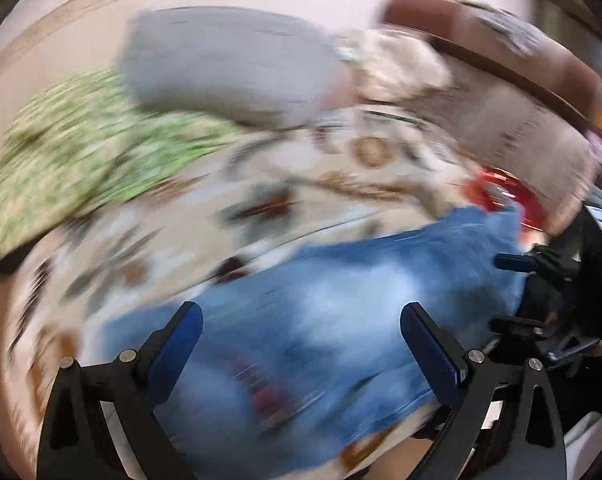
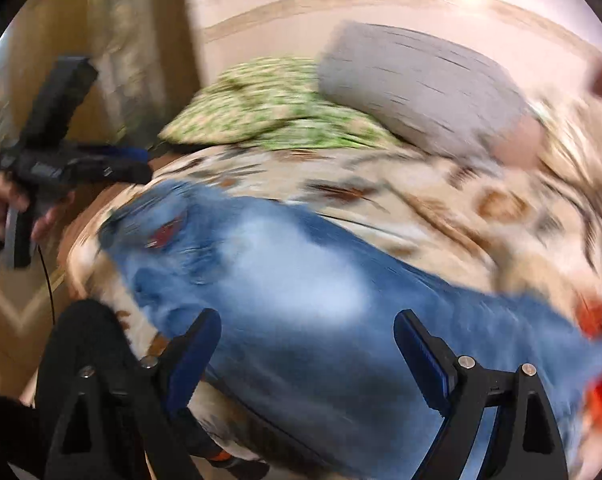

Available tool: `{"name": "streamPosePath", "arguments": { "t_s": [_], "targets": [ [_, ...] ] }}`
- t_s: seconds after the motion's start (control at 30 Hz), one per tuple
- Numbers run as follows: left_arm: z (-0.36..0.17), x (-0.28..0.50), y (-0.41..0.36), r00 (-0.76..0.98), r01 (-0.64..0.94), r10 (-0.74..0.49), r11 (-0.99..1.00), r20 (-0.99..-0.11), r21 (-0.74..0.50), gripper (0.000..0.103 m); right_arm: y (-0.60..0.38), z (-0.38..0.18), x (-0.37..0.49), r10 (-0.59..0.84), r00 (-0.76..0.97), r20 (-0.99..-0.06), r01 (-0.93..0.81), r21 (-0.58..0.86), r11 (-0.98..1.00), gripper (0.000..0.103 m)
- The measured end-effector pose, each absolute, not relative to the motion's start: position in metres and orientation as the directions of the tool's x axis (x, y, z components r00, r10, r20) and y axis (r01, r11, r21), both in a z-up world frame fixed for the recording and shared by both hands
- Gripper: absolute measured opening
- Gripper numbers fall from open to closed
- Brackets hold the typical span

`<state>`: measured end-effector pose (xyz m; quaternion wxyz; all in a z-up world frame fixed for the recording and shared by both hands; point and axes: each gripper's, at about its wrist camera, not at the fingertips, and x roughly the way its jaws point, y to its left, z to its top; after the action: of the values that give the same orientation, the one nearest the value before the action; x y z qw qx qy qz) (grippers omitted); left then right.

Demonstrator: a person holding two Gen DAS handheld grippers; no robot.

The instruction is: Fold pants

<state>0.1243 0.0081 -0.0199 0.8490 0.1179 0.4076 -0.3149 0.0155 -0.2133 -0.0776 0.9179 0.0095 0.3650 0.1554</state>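
Blue denim pants (image 1: 321, 320) lie stretched across a patterned bedspread (image 1: 301, 184); they also show in the right wrist view (image 2: 301, 280). Both views are motion-blurred. My left gripper (image 1: 301, 316) is open above the pants, fingers apart, holding nothing. My right gripper (image 2: 307, 324) is open above the pants, also empty. The right gripper shows at the right edge of the left wrist view (image 1: 557, 280). The left gripper shows at the left in the right wrist view (image 2: 69, 164), held by a hand.
A grey pillow (image 1: 229, 68) and a green patterned pillow (image 1: 73, 152) lie at the head of the bed. A red item (image 1: 505, 196) lies by the pants' far end. A brown headboard (image 1: 501, 52) and a wooden floor (image 2: 21, 320) border the bed.
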Motion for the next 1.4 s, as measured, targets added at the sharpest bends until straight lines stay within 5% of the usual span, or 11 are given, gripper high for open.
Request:
{"name": "streamPosePath", "arguments": {
  "t_s": [0.3, 0.6, 0.7, 0.73, 0.77, 1.0, 1.23, 1.33, 1.37, 1.4],
  "targets": [
    [-0.041, 0.131, -0.169, 0.257, 0.87, -0.554, 0.49, -0.792, -0.06, 0.099, -0.351, -0.089, -0.051, 0.019, 0.732, -0.681, 0.252, 0.297, 0.921, 0.09],
    [-0.044, 0.115, -0.254, 0.16, 0.943, -0.546, 0.332, -0.822, -0.038, 0.099, -0.427, -0.152, -0.061, 0.09, 0.717, -0.691, 0.442, 0.551, 0.708, 0.089],
    [-0.046, 0.113, -0.27, 0.154, 0.955, -0.51, 0.295, -0.846, -0.003, 0.099, -0.435, -0.166, -0.047, 0.133, 0.74, -0.659, 0.424, 0.611, 0.669, 0.077],
    [-0.048, 0.113, -0.277, 0.15, 0.961, -0.498, 0.277, -0.854, 0.007, 0.099, -0.434, -0.163, -0.044, 0.124, 0.752, -0.647, 0.403, 0.601, 0.69, 0.039],
    [-0.05, 0.112, -0.283, 0.149, 0.966, -0.49, 0.257, -0.859, 0.021, 0.099, -0.432, -0.16, -0.04, 0.134, 0.758, -0.638, 0.372, 0.592, 0.715, 0.016],
    [-0.077, 0.112, -0.362, 0.053, 0.997, -0.46, 0.073, -0.886, 0.022, 0.099, -0.43, -0.166, -0.035, 0.143, 0.736, -0.662, 0.36, 0.562, 0.745, 0.015],
    [-0.151, 0.134, -0.41, -0.066, 0.996, -0.241, 0.039, -0.968, -0.077, 0.098, -0.431, -0.176, -0.035, 0.152, 0.733, -0.664, 0.376, 0.58, 0.723, 0.015],
    [-0.151, 0.137, -0.405, -0.172, 0.983, -0.258, 0.02, -0.951, -0.184, 0.046, -0.431, -0.178, -0.036, 0.148, 0.73, -0.667, 0.381, 0.576, 0.723, 0.015],
    [-0.145, 0.139, -0.401, -0.187, 0.979, -0.265, 0.03, -0.946, -0.202, 0.016, -0.431, -0.178, -0.036, 0.146, 0.732, -0.666, 0.382, 0.577, 0.722, 0.014],
    [-0.138, 0.14, -0.397, -0.176, 0.981, -0.281, 0.032, -0.943, -0.193, 0.012, -0.429, -0.175, -0.036, 0.14, 0.735, -0.663, 0.379, 0.573, 0.726, 0.014]
  ]
}}
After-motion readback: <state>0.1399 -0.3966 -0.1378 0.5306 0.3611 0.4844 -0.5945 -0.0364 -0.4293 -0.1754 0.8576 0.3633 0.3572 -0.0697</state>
